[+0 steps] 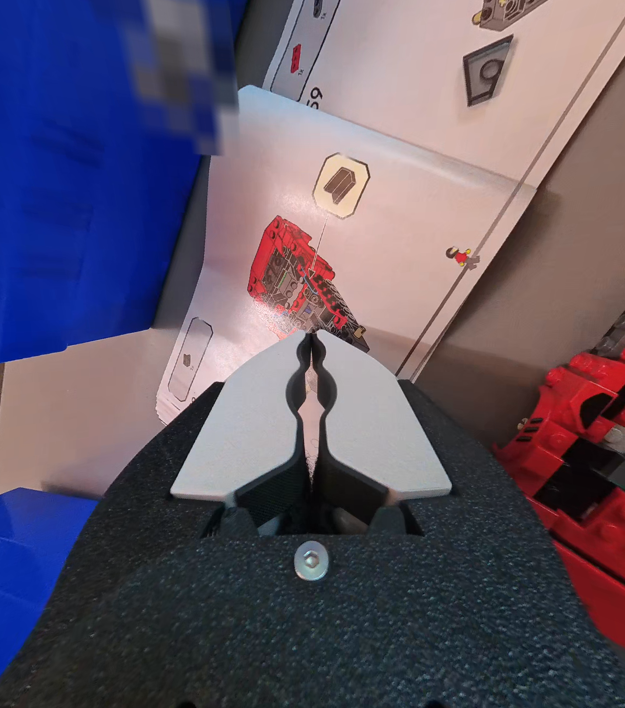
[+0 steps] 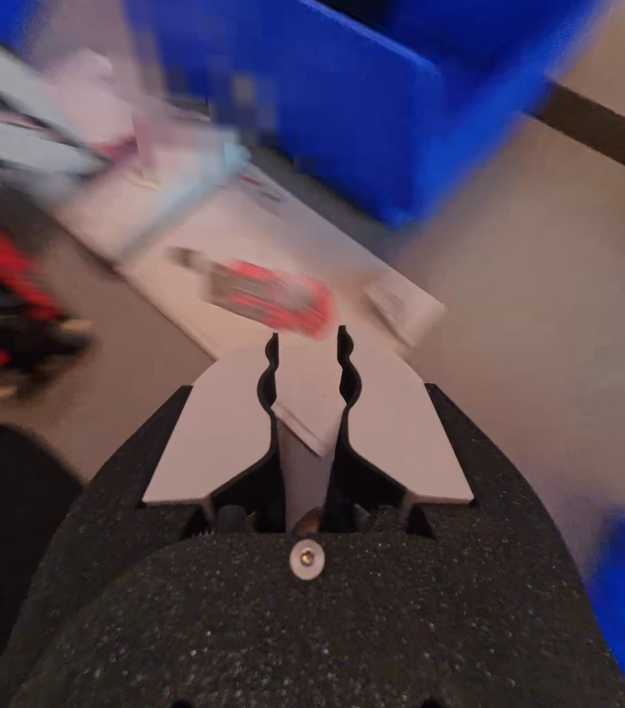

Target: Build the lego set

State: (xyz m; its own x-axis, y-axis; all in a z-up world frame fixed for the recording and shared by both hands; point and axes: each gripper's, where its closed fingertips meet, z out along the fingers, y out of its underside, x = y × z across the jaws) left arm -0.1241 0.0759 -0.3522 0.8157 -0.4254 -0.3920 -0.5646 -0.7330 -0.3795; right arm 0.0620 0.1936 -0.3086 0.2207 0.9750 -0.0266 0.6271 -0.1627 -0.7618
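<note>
Tabletop (image 1: pixel 73 402), red lego model (image 1: pixel 590 479) right of closed left hand-held gripper (image 1: pixel 311 337).

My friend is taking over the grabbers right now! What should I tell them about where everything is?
Left gripper: shut, holding nothing visible, poised over the open instruction booklet.
Right gripper: open, empty, above the booklet's near corner; its view is blurred.
Red and black lego model: partly built, on the table to the right of the booklet in the left wrist view.
Blue bins: beside the booklet; contents not visible.
Done: much of the model's body is assembled.
Left: probably read the open page, fetch the next piece and attach it.
</note>
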